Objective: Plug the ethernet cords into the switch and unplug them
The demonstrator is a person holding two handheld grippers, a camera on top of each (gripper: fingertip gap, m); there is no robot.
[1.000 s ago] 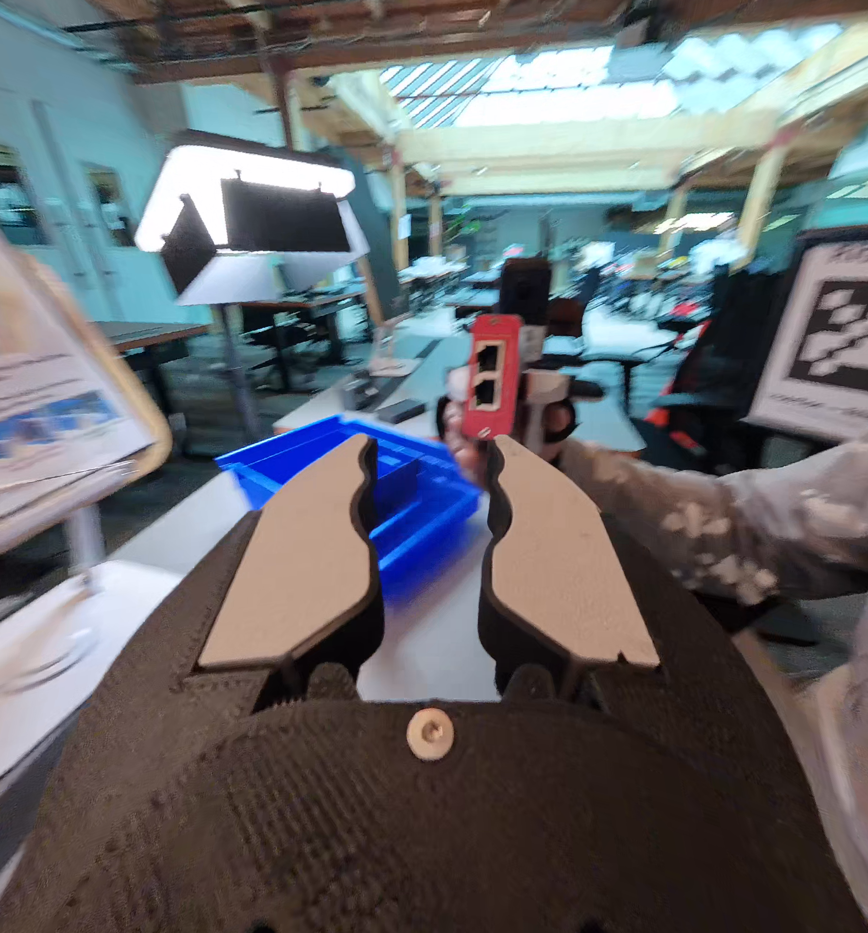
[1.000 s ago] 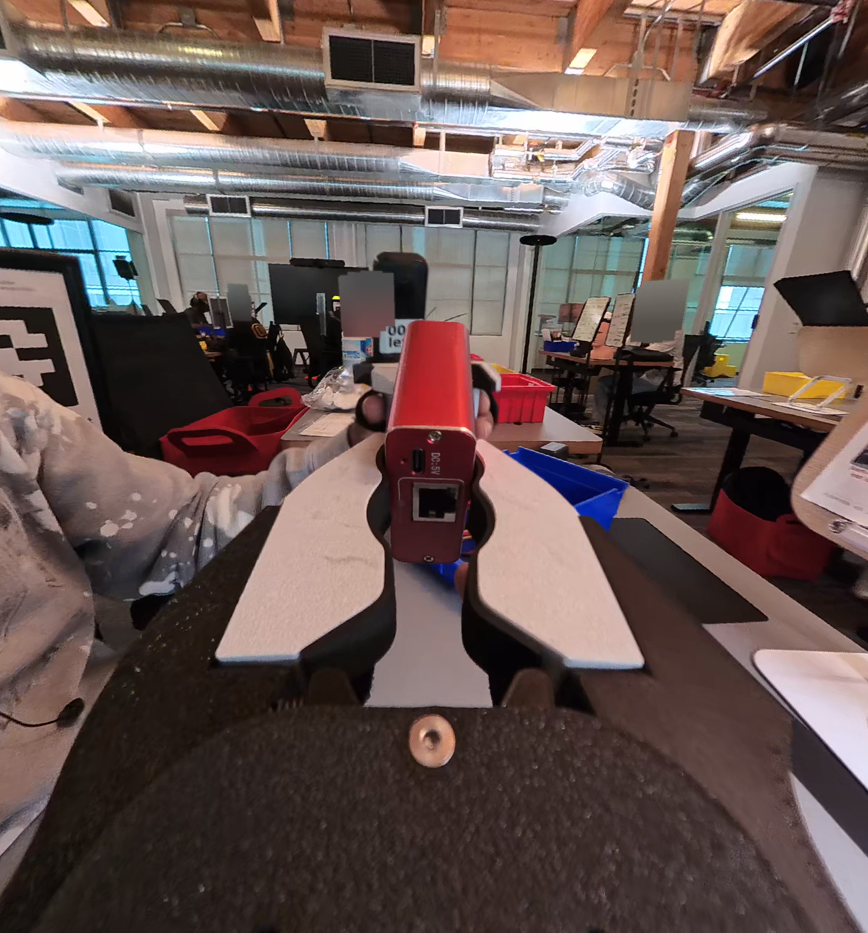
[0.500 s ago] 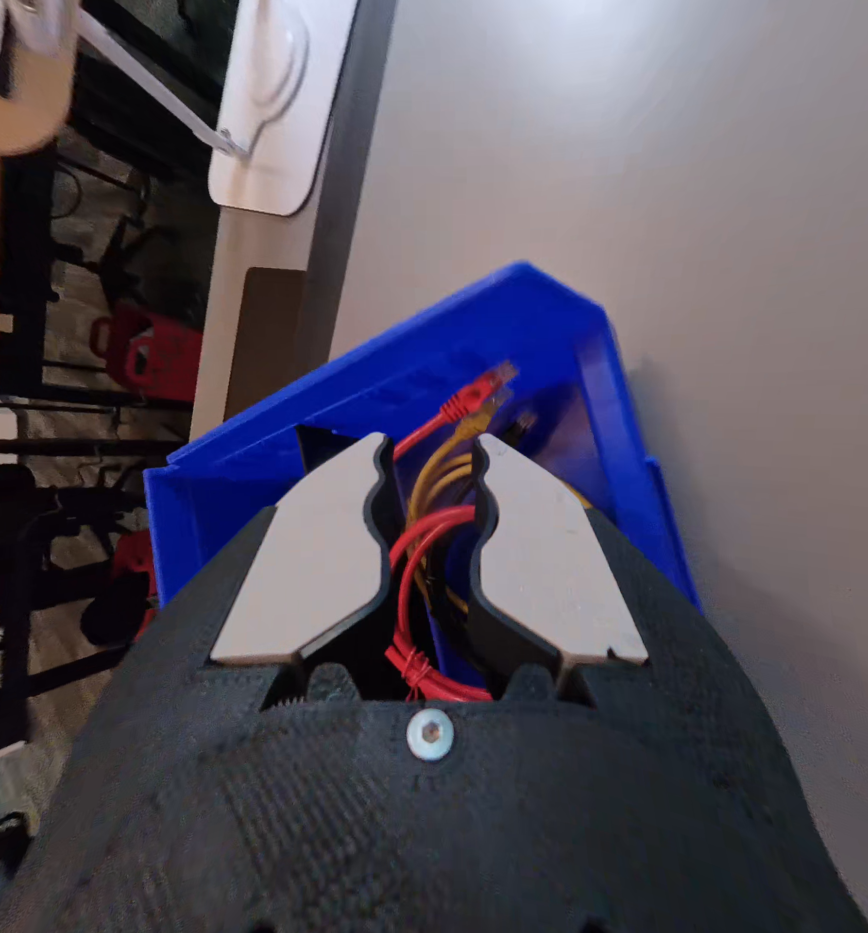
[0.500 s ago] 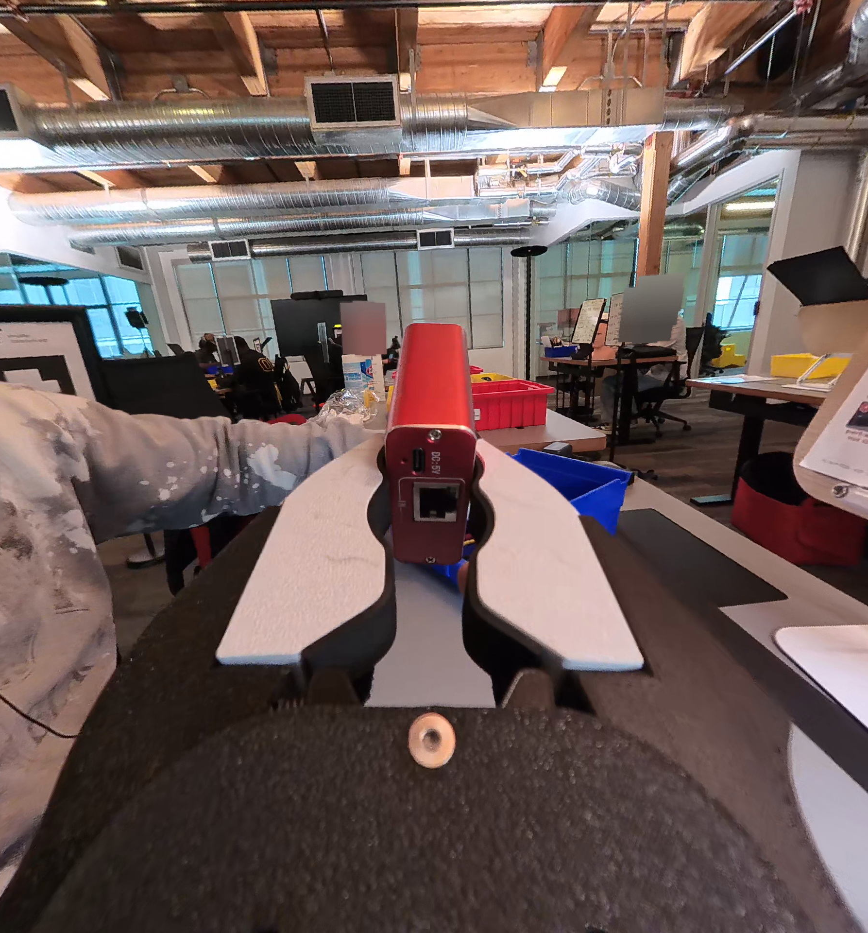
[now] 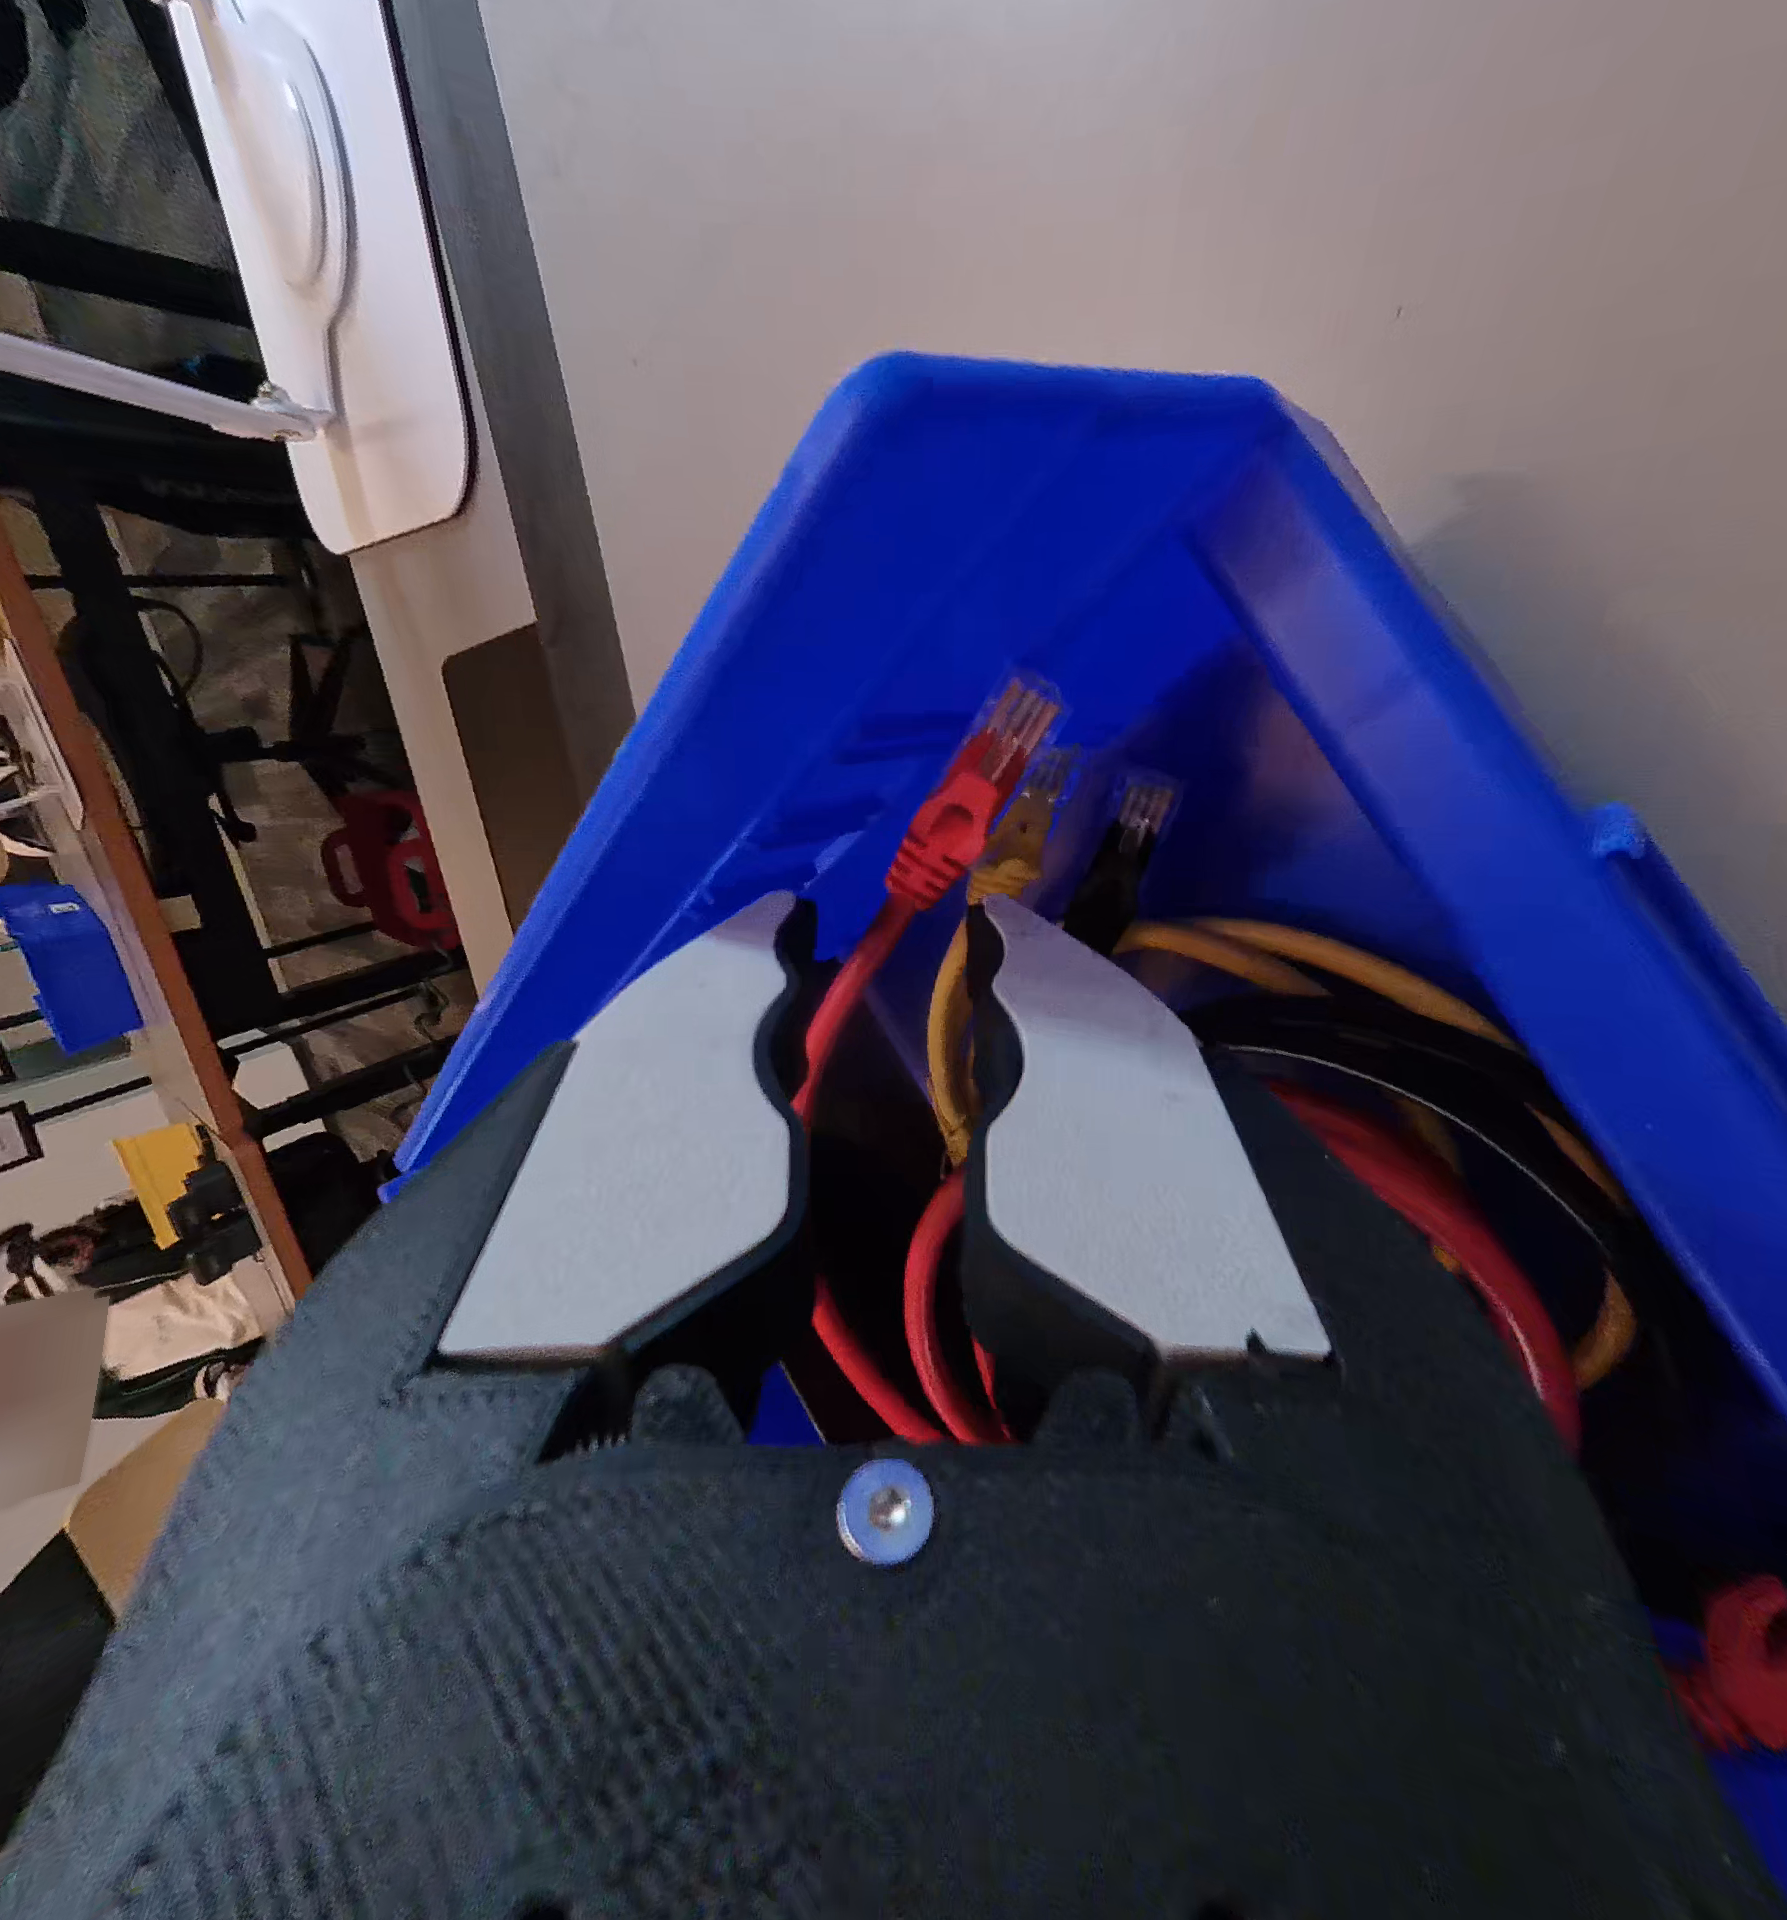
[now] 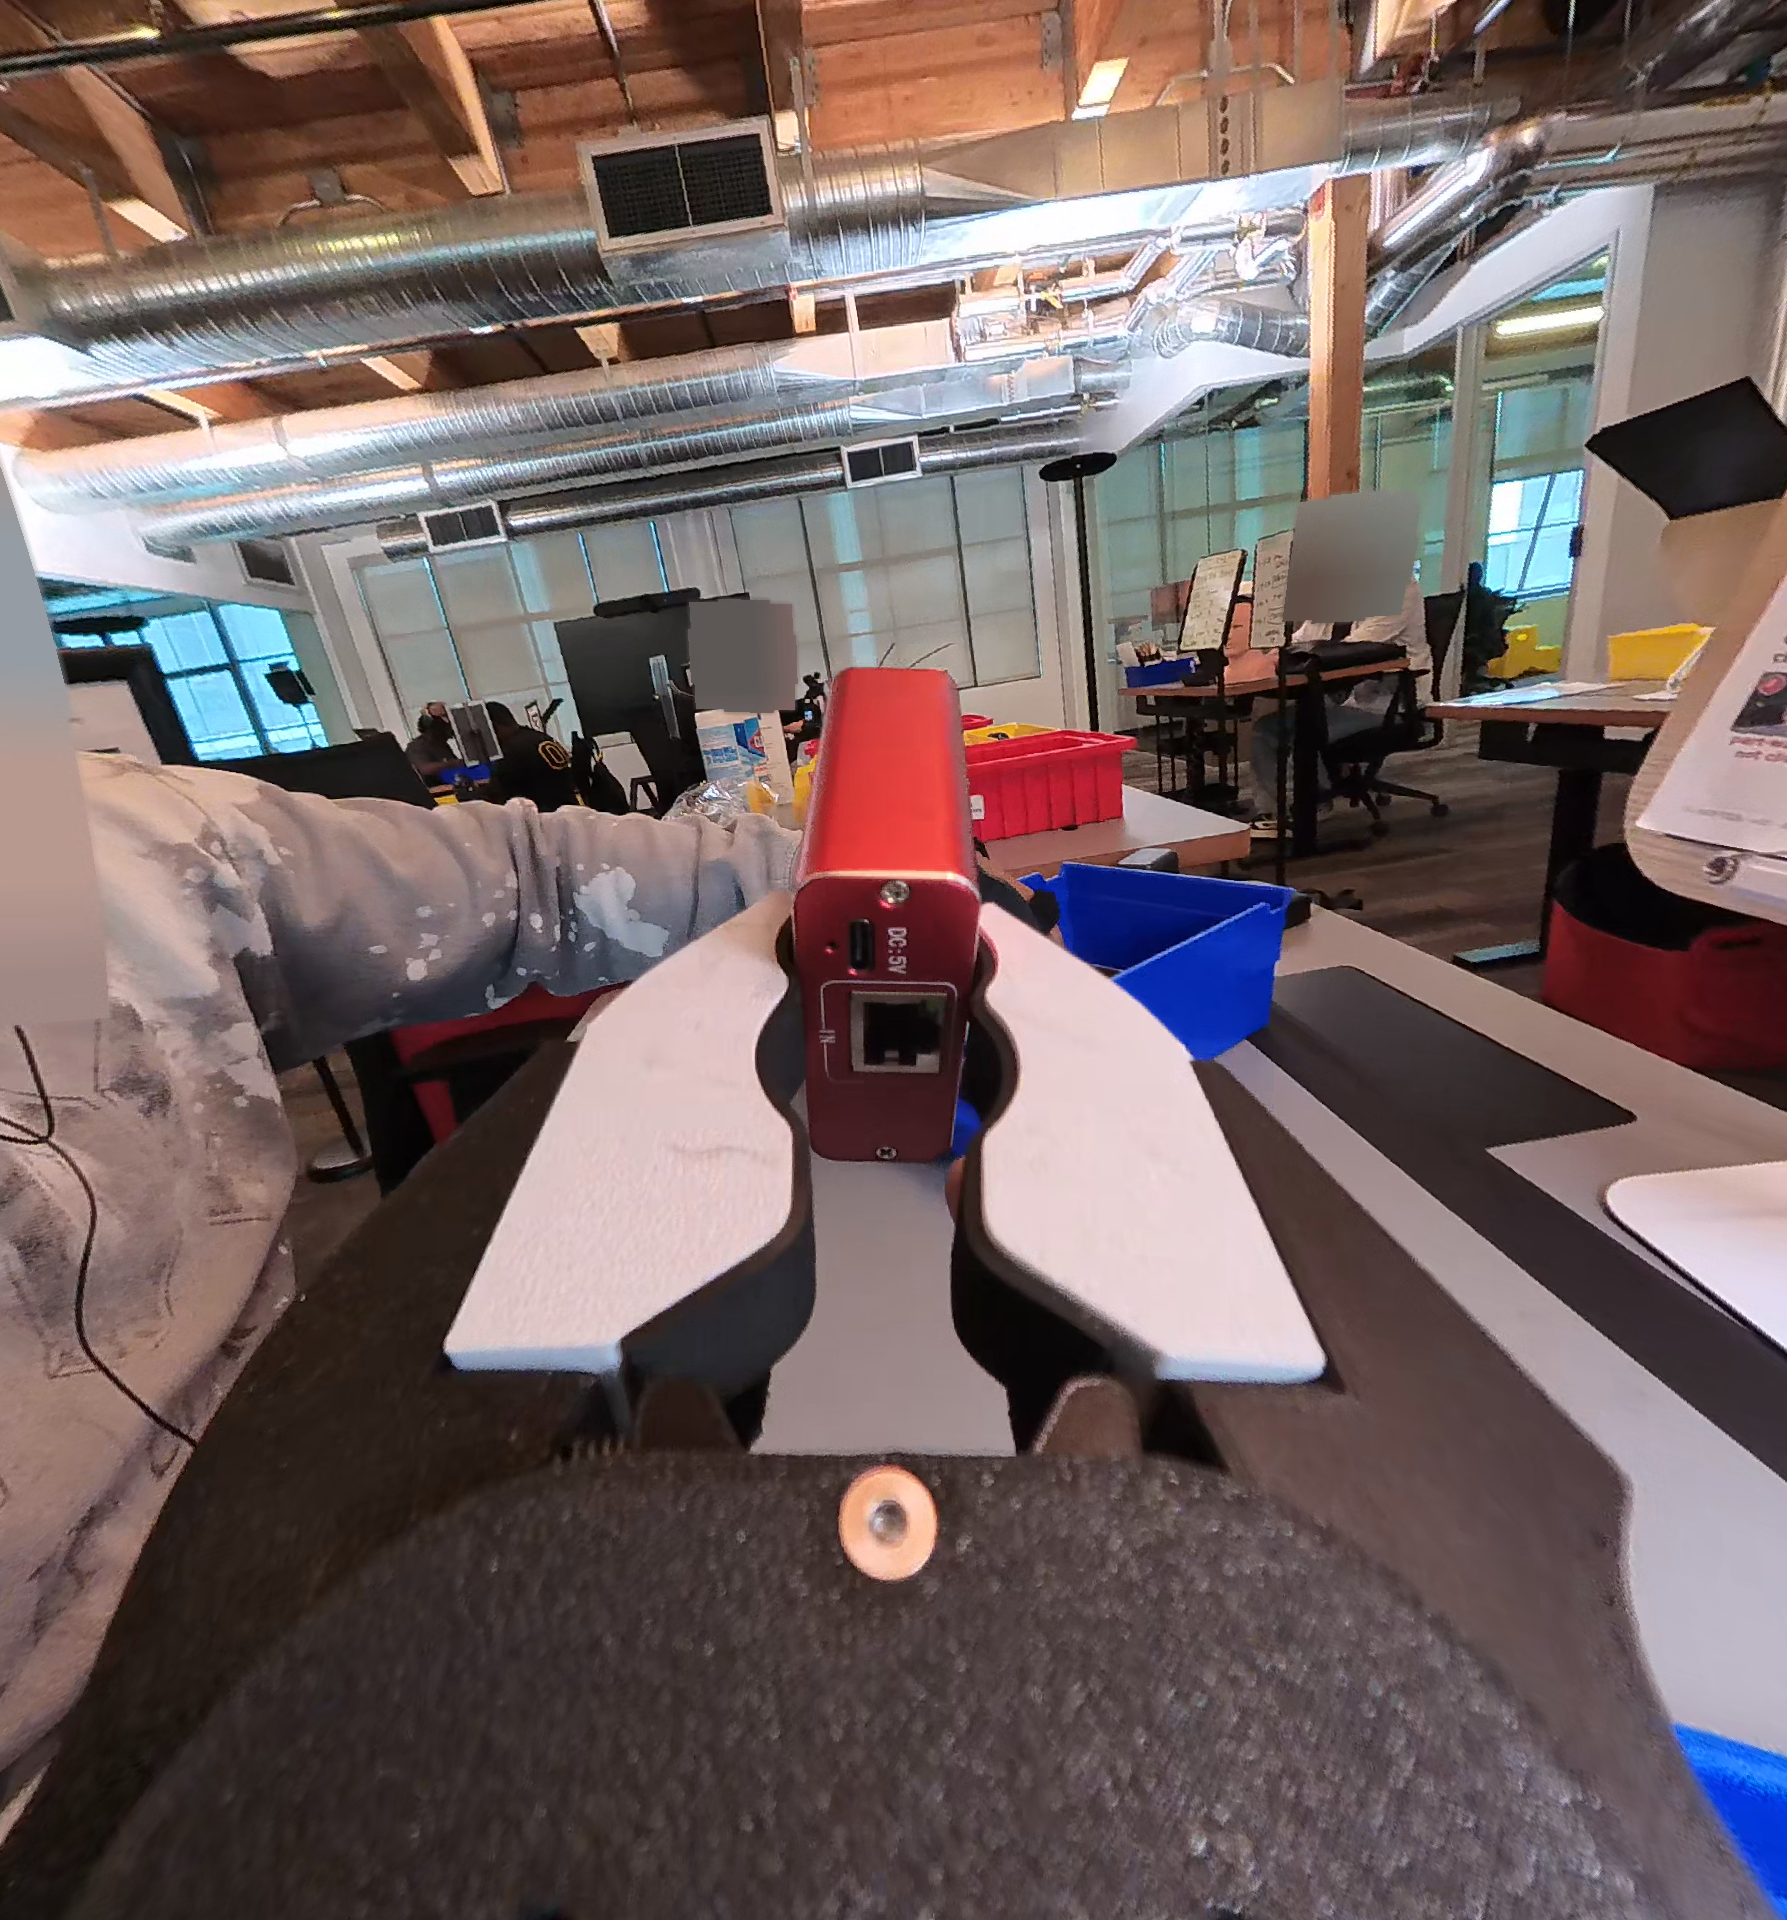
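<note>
three cords (image 5: 972, 831) binned, ends blurry | left tongs (image 5: 889, 935) apart, maybe empty | right tongs (image 6: 884, 971) clamp switch (image 6: 887, 935)

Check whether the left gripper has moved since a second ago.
Yes. The left gripper swung down from facing the room into the blue bin, closing on the cords.

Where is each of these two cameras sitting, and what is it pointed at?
Left wrist view: on the left gripper, facing down into the blue bin of ethernet cords; its own fingers show.
Right wrist view: on the right gripper, facing level across the room, clamping the red switch; a sleeve shows.
Shared: a blue bin, perhaps the same one.
</note>
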